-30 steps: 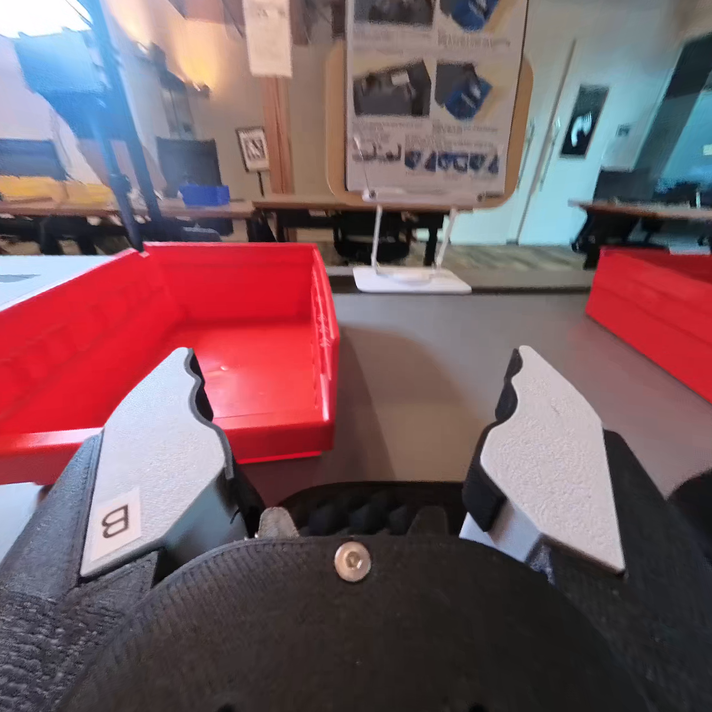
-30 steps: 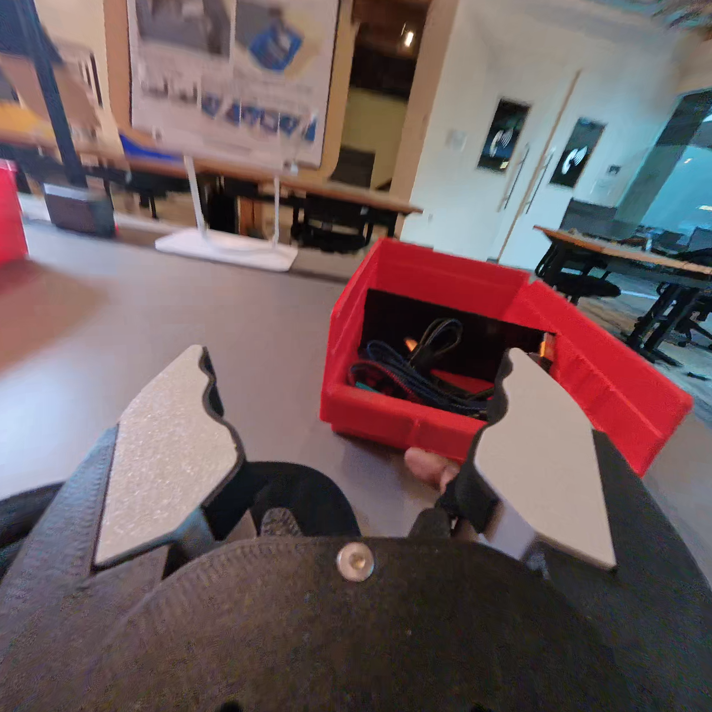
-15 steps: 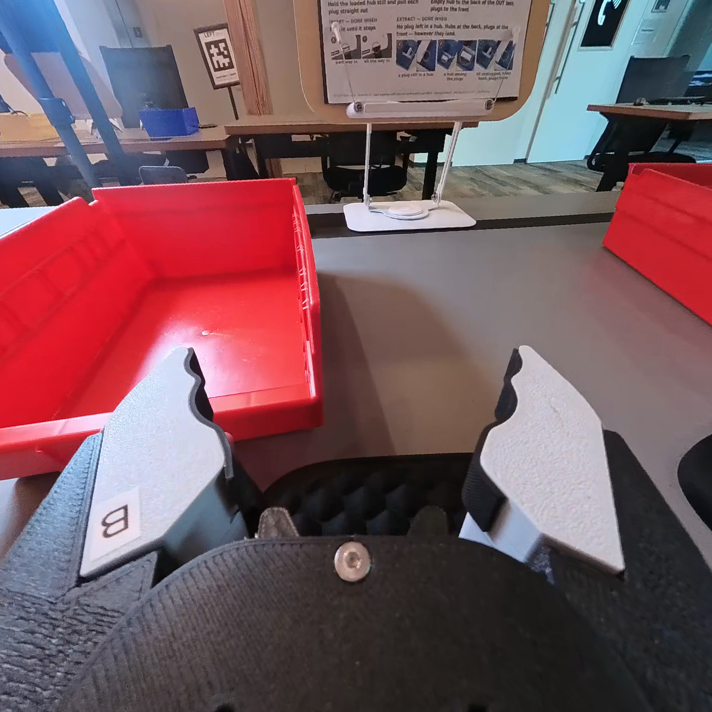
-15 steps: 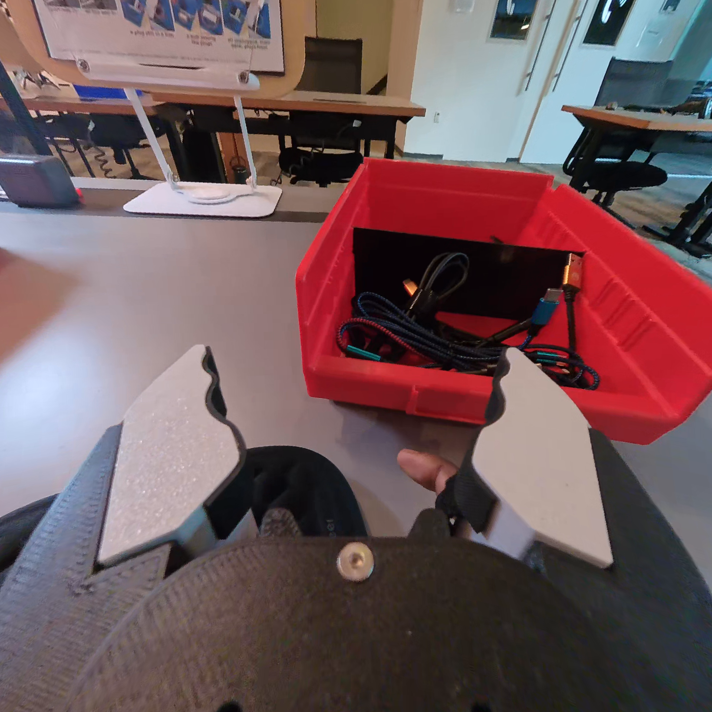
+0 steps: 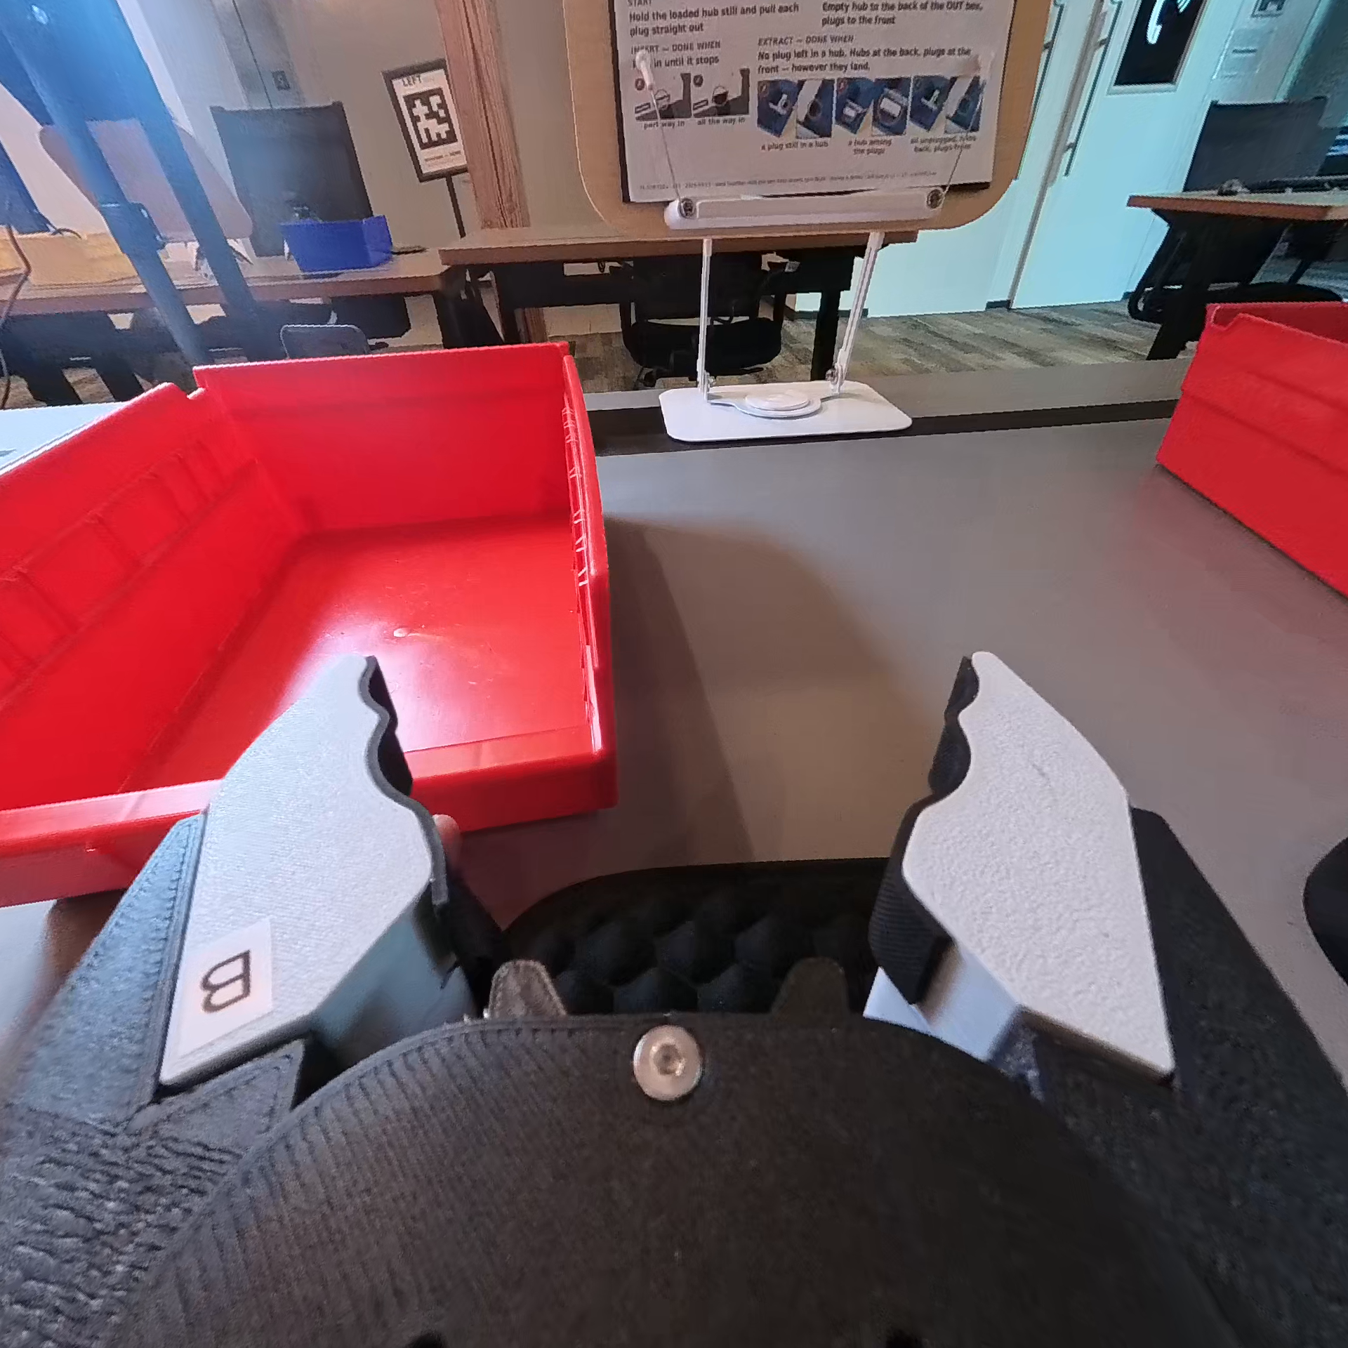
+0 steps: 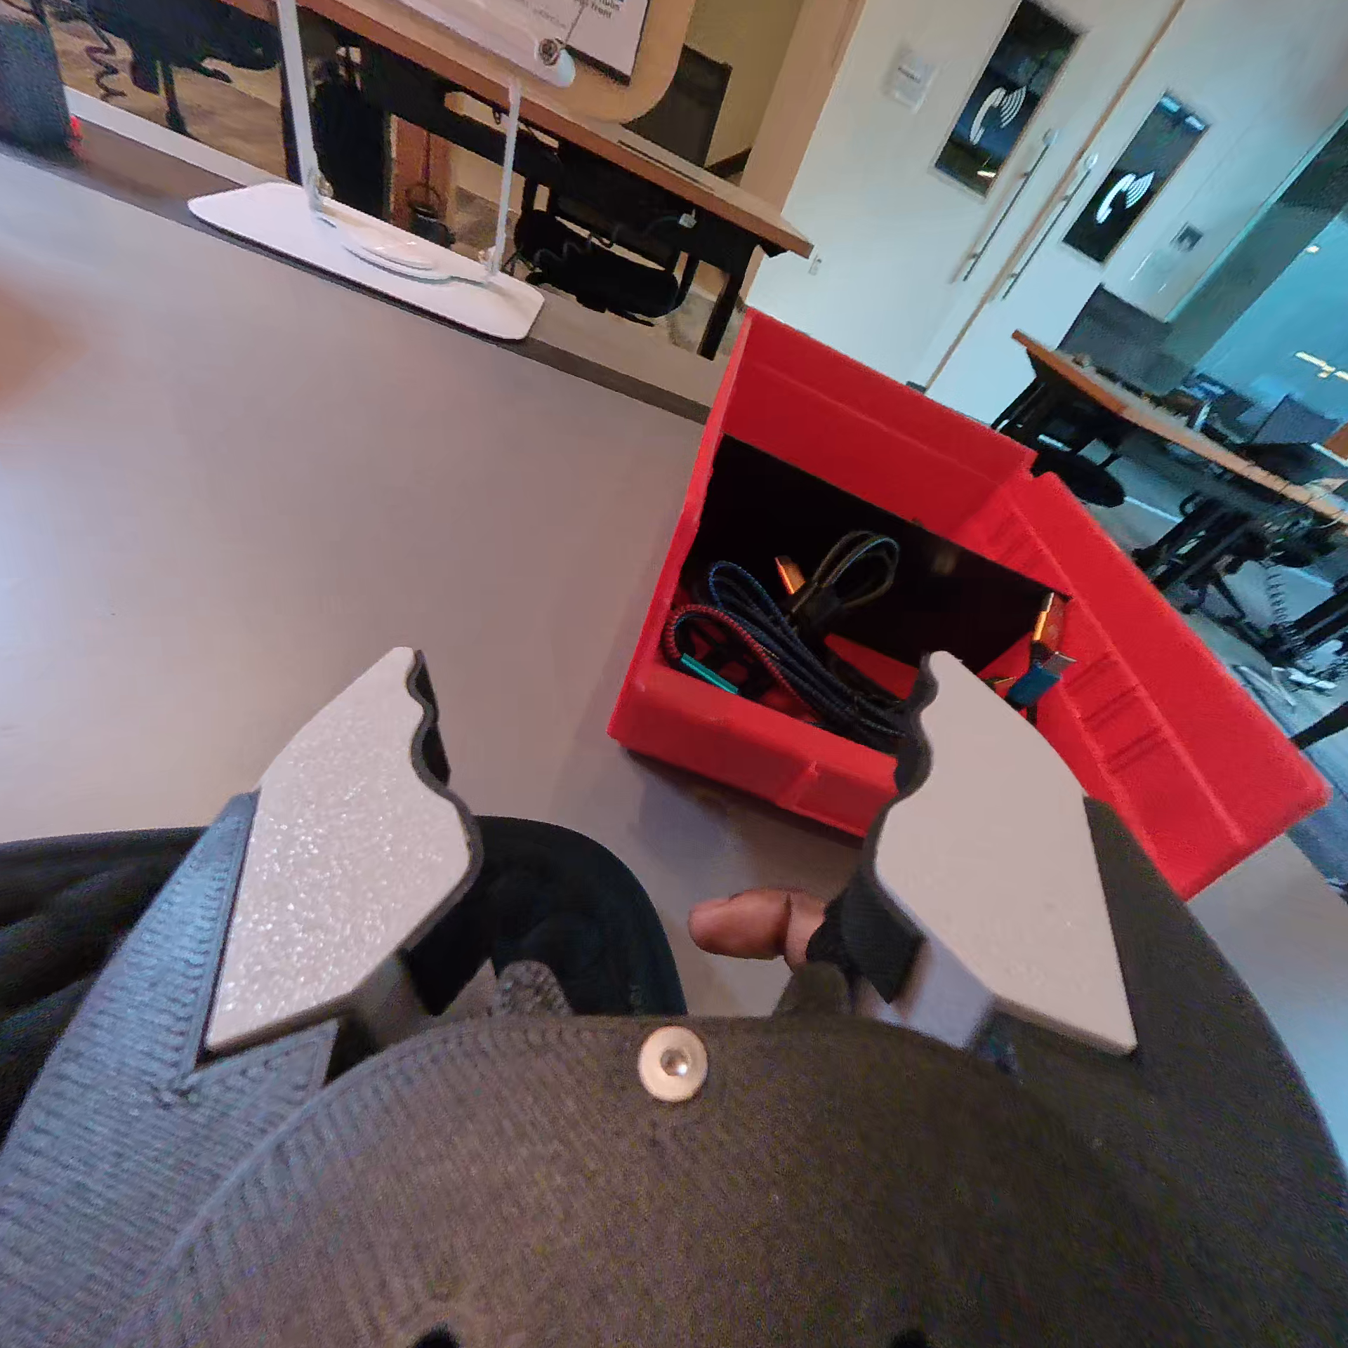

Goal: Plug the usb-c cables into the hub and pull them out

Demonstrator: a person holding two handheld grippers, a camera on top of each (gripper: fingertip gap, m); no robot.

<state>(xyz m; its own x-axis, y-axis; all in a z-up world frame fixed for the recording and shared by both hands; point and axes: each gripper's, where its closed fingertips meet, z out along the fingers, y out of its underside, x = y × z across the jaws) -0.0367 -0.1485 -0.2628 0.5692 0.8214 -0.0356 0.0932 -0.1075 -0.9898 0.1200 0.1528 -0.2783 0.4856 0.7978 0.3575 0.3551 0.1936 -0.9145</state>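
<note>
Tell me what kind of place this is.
Probably an office or lab set up for recording handling tasks. Rows of desks with office chairs fill the room, an instruction poster stands on the grey table, and red bins hold the cables.

This was an open-plan office or lab set up as a test station: a grey worktable [image 5: 912,583] carried red plastic parts bins [image 5: 408,452], and a printed instruction sheet [image 5: 802,95] hung on a white stand [image 5: 784,412]. Behind stood wooden desks [image 6: 656,168] with black office chairs [image 5: 693,335], a square fiducial marker sign [image 5: 430,117], and white doors with long bar handles [image 6: 1006,211].
</note>
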